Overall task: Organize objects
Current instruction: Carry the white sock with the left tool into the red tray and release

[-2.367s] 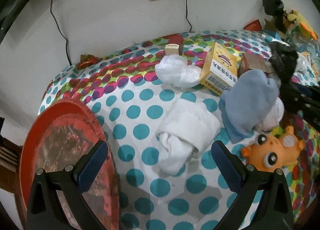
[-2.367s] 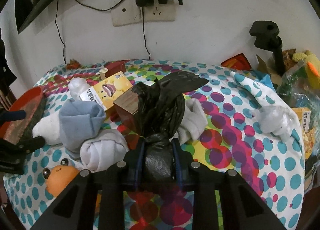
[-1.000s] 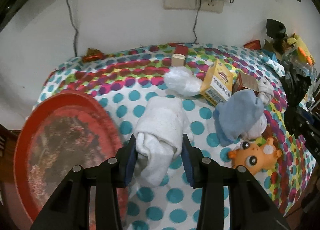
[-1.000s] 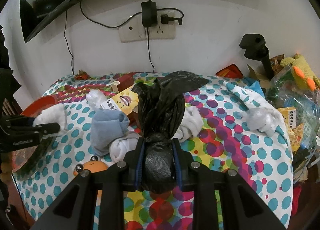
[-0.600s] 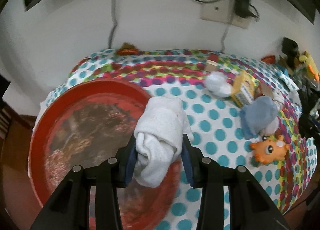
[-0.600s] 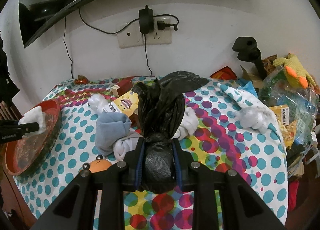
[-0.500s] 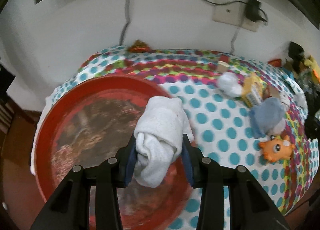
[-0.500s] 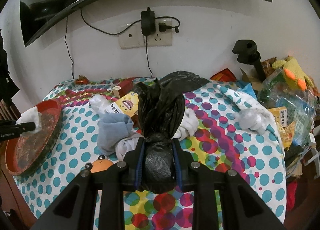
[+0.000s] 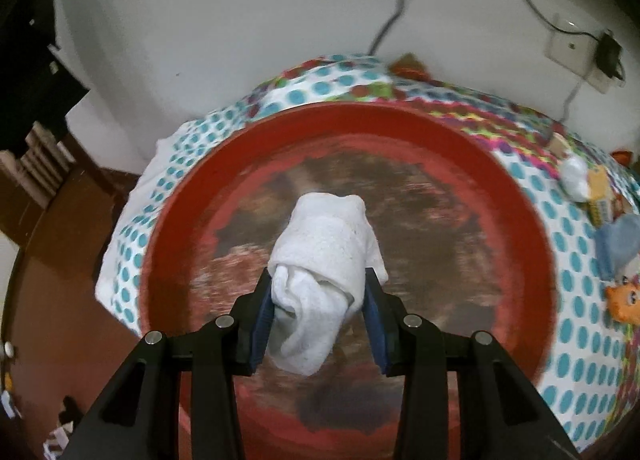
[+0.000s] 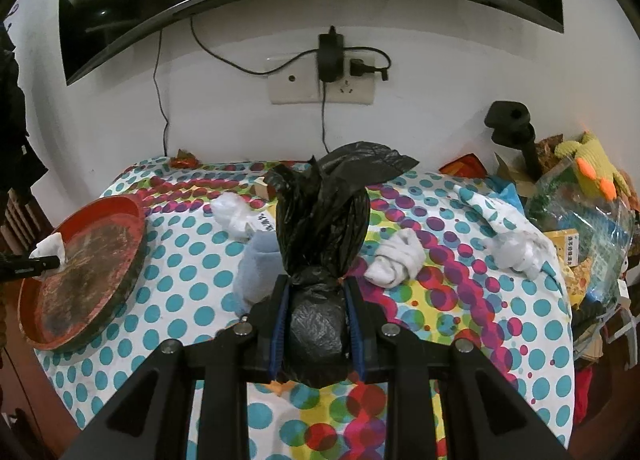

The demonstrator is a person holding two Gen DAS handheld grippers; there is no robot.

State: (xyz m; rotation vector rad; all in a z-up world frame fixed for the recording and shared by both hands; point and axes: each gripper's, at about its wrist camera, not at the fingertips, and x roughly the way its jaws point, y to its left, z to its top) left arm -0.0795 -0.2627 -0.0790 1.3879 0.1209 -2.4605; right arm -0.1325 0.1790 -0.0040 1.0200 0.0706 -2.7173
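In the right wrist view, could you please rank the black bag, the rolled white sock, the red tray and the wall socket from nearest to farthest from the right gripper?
1. black bag: clamped in the right gripper.
2. rolled white sock: on the cloth, just right of the bag.
3. red tray: far left edge.
4. wall socket: on the back wall.

Black bag (image 10: 320,219) in right claw (image 10: 316,324) above table (image 10: 460,312)
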